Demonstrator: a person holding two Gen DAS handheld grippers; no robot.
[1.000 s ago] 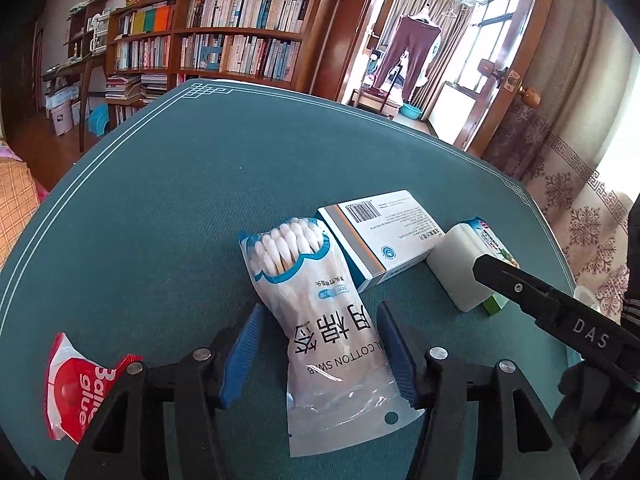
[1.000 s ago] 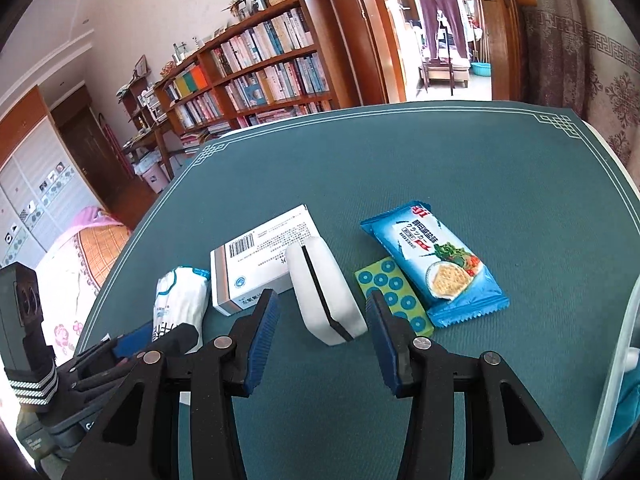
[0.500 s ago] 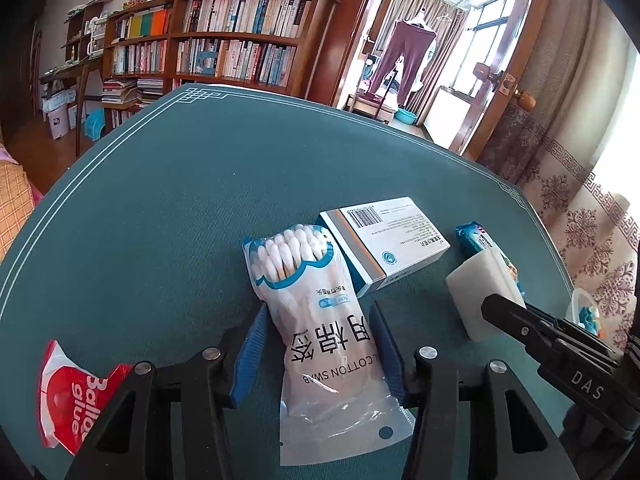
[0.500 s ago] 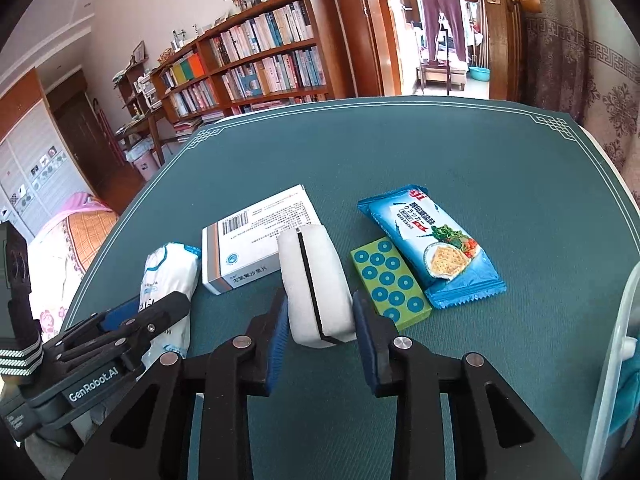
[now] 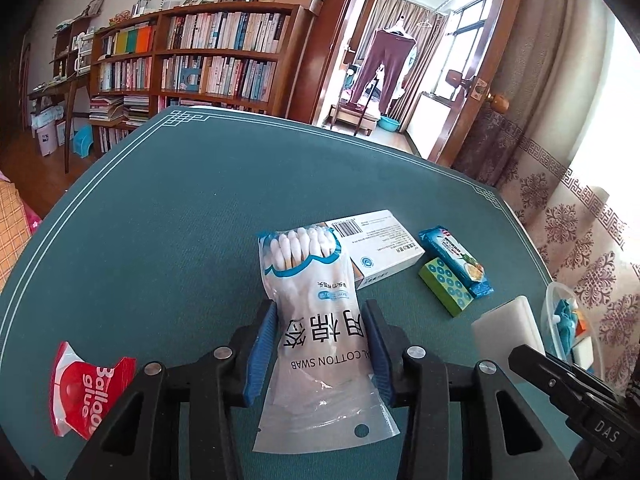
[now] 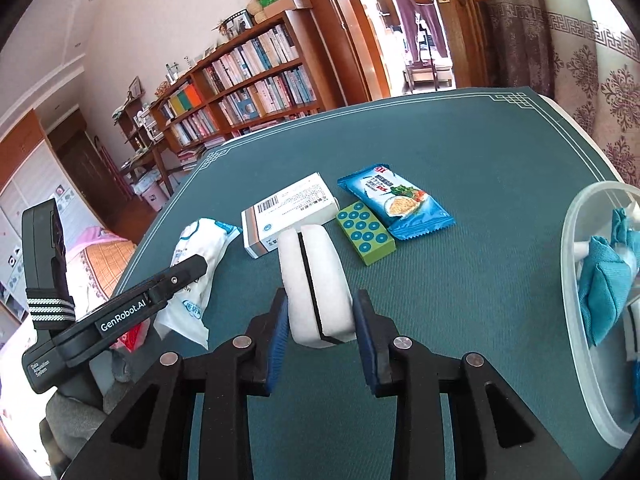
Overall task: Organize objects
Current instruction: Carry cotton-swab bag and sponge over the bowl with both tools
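Observation:
My left gripper point(image 5: 320, 322) is shut on a clear bag of cotton swabs point(image 5: 312, 292) and holds it above the green table; the bag also shows in the right wrist view point(image 6: 200, 256). My right gripper point(image 6: 320, 312) is shut on a white sponge block with a black middle layer point(image 6: 316, 280), lifted off the table; it also shows in the left wrist view point(image 5: 506, 330). A clear plastic bin point(image 6: 576, 280) with blue cloth items stands at the right.
On the table lie a white medicine box point(image 6: 288, 212), a green dotted box point(image 6: 364, 232), a blue snack packet point(image 6: 396, 200) and a red balloon glue packet point(image 5: 84, 388). The table edge runs close behind the bin.
Both grippers have closed on their objects and lifted them. The sponge has moved right and toward me, away from the medicine box. The bin has come into view.

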